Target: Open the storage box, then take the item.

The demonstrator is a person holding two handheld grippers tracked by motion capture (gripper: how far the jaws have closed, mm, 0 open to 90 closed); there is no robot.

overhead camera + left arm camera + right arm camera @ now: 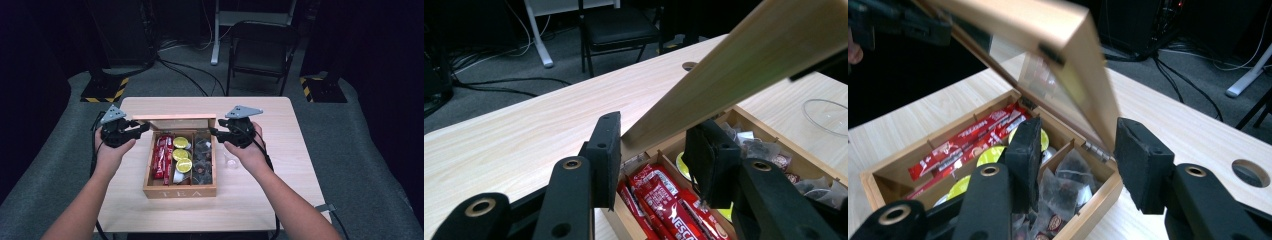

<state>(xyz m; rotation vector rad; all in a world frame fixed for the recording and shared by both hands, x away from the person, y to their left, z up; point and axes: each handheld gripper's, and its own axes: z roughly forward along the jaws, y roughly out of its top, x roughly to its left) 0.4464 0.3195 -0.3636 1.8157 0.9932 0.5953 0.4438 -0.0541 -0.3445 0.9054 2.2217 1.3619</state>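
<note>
Tea box [180, 191] mid-table [260, 190], lid [175, 117] raised upright. Left gripper [142, 127] clamped on lid's left corner. Right gripper [216, 133] half-wide, astride lid's right edge; contact not discernible. Red sachets [162, 156] inside.

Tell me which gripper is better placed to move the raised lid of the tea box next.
Probably the left gripper: its pads sit on either side of the lid's corner. The right gripper stands wider beside the lid's other end, with its pads apart from the wood.
</note>
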